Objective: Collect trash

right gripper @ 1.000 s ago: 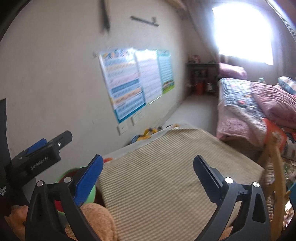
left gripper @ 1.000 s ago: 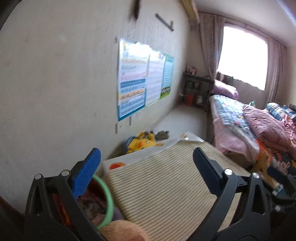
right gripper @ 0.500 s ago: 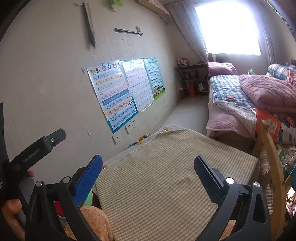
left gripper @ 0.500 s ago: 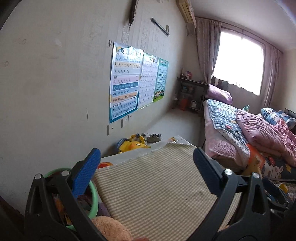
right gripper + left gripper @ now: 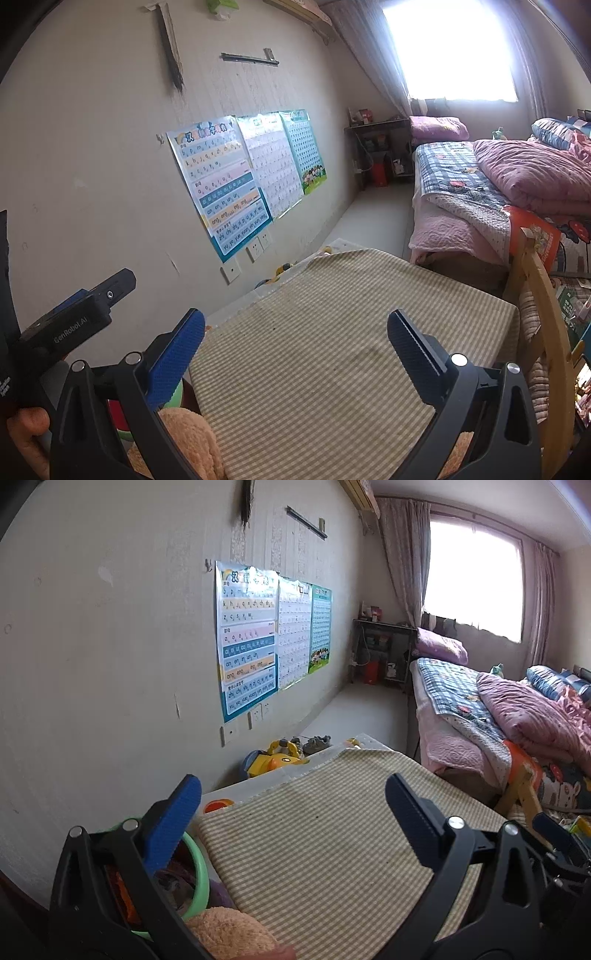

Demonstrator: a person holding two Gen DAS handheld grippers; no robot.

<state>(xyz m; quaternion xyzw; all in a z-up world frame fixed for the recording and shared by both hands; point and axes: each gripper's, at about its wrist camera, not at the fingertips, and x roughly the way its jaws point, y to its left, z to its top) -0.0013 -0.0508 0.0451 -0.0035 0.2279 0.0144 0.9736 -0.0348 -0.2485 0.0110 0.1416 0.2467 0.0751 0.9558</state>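
Looking forward along both tools, we see the left hand-held gripper (image 5: 293,805) with its jaws spread wide and nothing between them, held above a surface (image 5: 325,834) covered in a green-and-cream checked cloth. The right hand-held gripper (image 5: 295,338) is likewise spread and empty over the same cloth, and in its view the left tool's black body sits at the left edge with a hand (image 5: 27,435) wrapped round its grip.

We cannot pick out any trash on the cloth; its checked top between the jaws is bare. Just beside the left jaw of the left gripper, off the surface's near-left corner, stands a green-rimmed bin (image 5: 197,871) with mixed items inside, too hidden to name. A peach plush toy (image 5: 229,934) lies at the near edge, touching the bin's rim. Beyond the surface, a yellow toy (image 5: 273,762) lies on the floor by the wall under the posters (image 5: 249,638), and a bed (image 5: 480,716) with pink quilts lies to the right.
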